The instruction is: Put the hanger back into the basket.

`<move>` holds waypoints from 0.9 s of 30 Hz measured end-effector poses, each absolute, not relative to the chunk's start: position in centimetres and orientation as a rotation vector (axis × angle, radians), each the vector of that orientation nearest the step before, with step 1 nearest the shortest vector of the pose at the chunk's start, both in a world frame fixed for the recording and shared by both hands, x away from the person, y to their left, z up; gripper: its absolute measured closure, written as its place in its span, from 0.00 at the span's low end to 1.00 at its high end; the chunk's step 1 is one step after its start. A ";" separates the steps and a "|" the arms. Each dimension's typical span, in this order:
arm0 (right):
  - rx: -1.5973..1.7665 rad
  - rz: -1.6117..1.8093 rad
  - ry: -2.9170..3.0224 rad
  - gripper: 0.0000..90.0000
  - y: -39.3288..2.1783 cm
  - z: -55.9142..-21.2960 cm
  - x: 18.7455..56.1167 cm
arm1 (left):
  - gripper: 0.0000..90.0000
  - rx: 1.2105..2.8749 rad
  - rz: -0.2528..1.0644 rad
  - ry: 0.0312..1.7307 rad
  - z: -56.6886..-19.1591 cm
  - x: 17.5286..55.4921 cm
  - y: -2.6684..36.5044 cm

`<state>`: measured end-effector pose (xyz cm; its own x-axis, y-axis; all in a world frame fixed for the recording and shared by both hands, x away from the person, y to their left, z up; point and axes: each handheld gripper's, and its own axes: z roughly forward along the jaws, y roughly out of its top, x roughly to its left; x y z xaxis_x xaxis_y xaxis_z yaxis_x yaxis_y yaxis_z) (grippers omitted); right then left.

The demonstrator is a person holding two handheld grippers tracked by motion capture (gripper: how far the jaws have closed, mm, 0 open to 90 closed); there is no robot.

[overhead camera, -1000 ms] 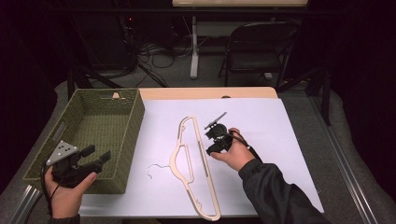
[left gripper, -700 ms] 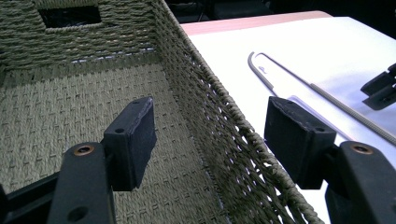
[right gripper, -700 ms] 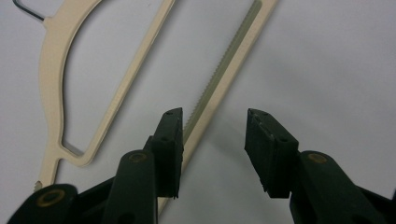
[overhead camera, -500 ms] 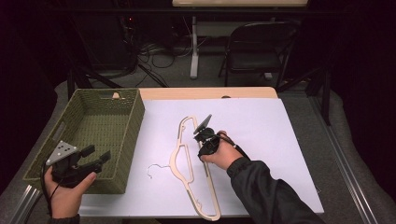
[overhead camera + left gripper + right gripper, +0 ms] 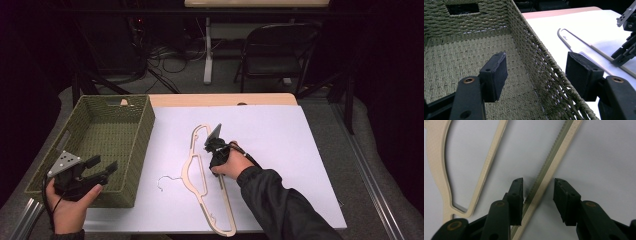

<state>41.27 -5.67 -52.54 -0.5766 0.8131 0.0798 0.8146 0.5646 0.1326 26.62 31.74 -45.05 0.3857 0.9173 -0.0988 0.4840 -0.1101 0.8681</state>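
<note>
Hanger (image 5: pixel 544 180) bar between right gripper (image 5: pixel 537 200) jaws

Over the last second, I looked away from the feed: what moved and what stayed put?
The right tongs slid left across the white sheet onto the hanger and now straddle its straight bar, jaws open, not yet closed on it. The left tongs, basket and hanger stayed where they were.

Green woven basket (image 5: pixel 131 131) at left end of table (image 5: pixel 260 99); white sheet (image 5: pixel 300 150) beside basket; folding chair (image 5: pixel 272 52), cables (image 5: pixel 165 55) on floor beyond table.
</note>
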 end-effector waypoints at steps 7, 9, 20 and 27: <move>-1.437 -0.199 -2.773 0.71 -5.6 -52.5 41.4 | 0.38 1.742 0.599 1.237 -45.1 26.7 31.8; -1.441 -0.190 -2.771 0.76 -5.6 -52.5 41.5 | 0.38 1.744 0.599 1.236 -45.1 26.7 31.7; -1.522 -0.160 -2.679 0.87 -6.6 -52.4 42.0 | 0.38 1.735 0.601 1.235 -44.9 26.6 31.7; -1.487 -0.208 -2.697 0.88 -6.8 -52.4 41.7 | 0.38 1.747 0.604 1.209 -44.7 26.4 31.1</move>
